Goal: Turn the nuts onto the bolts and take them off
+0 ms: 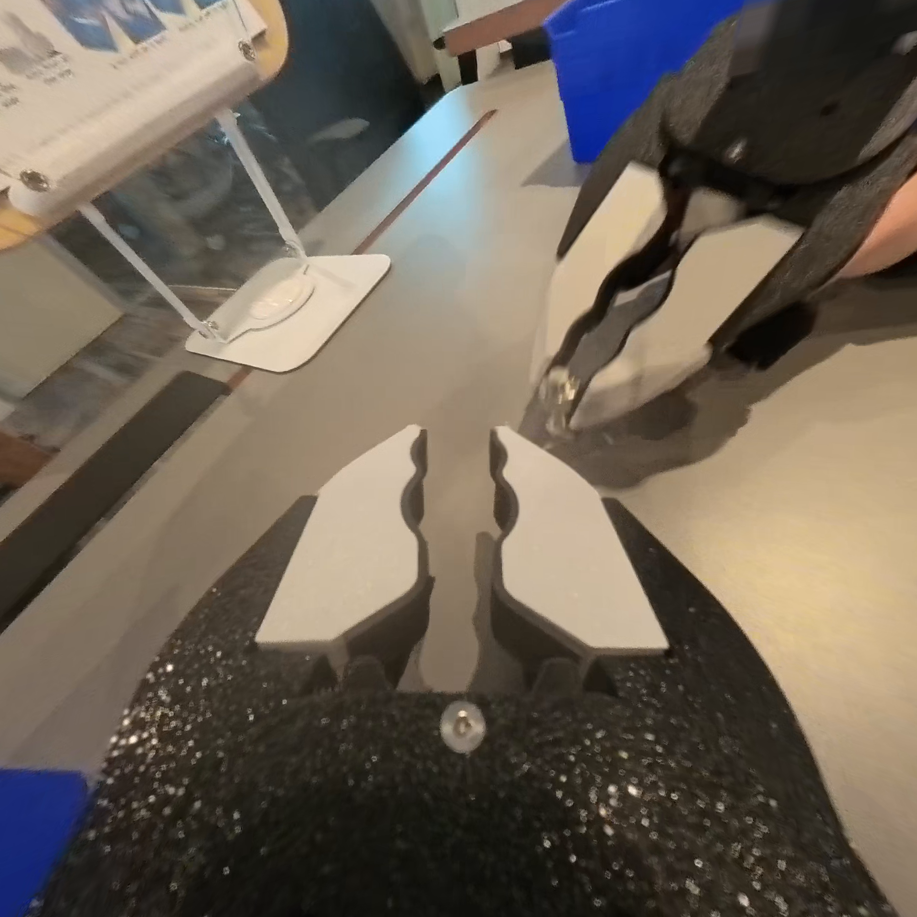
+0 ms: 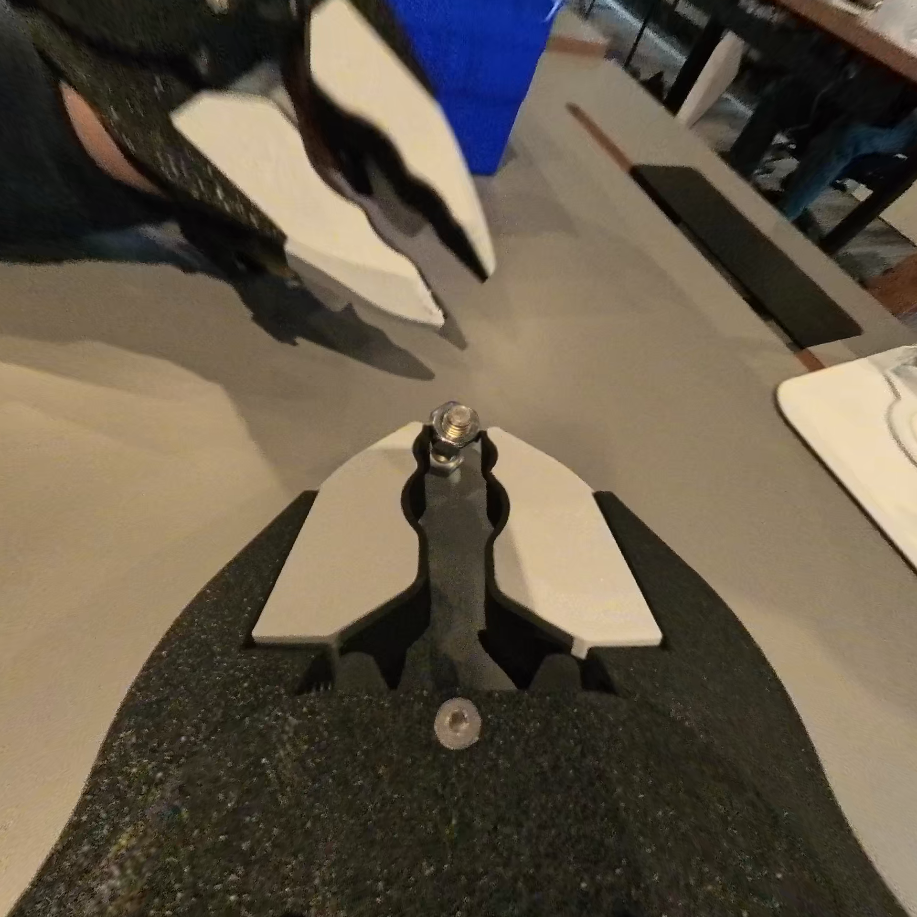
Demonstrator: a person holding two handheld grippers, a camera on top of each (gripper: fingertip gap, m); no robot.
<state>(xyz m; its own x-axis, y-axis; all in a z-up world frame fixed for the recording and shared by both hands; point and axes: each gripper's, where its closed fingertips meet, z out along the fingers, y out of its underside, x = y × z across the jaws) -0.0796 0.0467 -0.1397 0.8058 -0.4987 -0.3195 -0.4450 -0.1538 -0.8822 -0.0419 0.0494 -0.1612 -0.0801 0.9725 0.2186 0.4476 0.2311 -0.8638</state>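
My right gripper [image 2: 454, 439] is shut on a silver bolt [image 2: 449, 454] that has a hex nut [image 2: 452, 421] threaded near its free end, which sticks out past the fingertips. In the left wrist view the same right gripper [image 1: 558, 392] stands at the right, tips down by the table, with the blurred bolt and nut [image 1: 559, 389] in them. My left gripper [image 1: 457, 439] is open and empty, its fingers a narrow gap apart, just left of the bolt. In the right wrist view the left gripper [image 2: 464, 293] shows at upper left, open, above the table.
The grey table top [image 1: 446, 297] carries a blue bin [image 1: 610, 84] at the back, a clear sign stand on a white base plate [image 1: 297, 317] at the left, and a black strip [image 2: 739, 253] along the edge. Part of a hand [image 1: 888, 233] shows at the far right.
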